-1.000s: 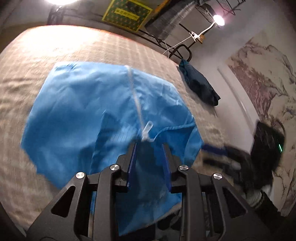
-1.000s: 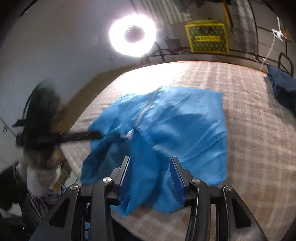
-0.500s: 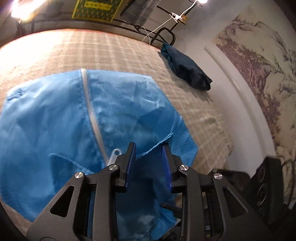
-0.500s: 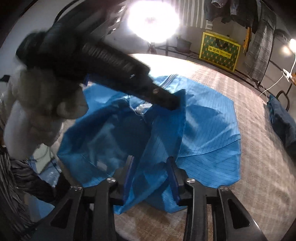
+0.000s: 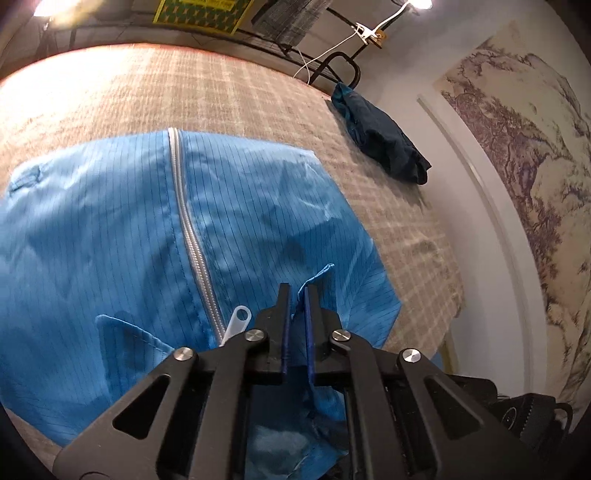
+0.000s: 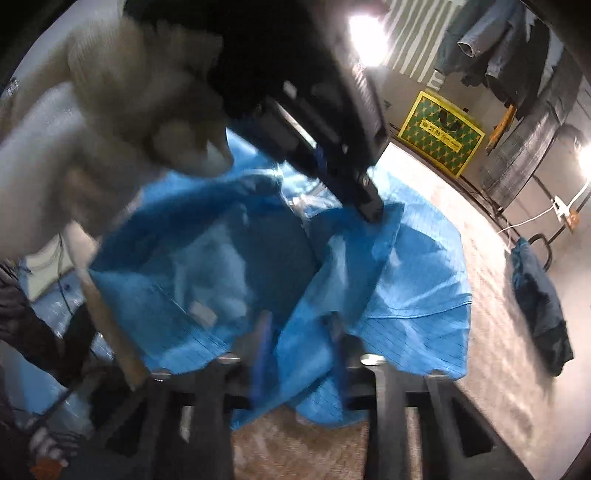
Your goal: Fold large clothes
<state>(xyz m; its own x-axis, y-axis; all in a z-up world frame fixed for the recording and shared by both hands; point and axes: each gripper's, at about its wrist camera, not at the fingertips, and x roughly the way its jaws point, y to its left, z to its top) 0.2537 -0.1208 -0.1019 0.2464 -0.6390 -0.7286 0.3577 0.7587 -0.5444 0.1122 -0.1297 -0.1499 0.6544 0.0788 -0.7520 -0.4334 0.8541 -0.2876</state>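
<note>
Dark blue garment [image 5: 384, 147] near bed edge, yellow box [image 6: 441, 134], perhaps a landscape mural [image 5: 517, 155].

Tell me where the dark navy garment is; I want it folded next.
The dark navy garment lies bunched at the bed's far right edge, beside the wall, well apart from the blue jacket.

dim room | lamp [image 6: 365, 35] glare top | fisheye-bent edges | right view motion-blurred
</note>
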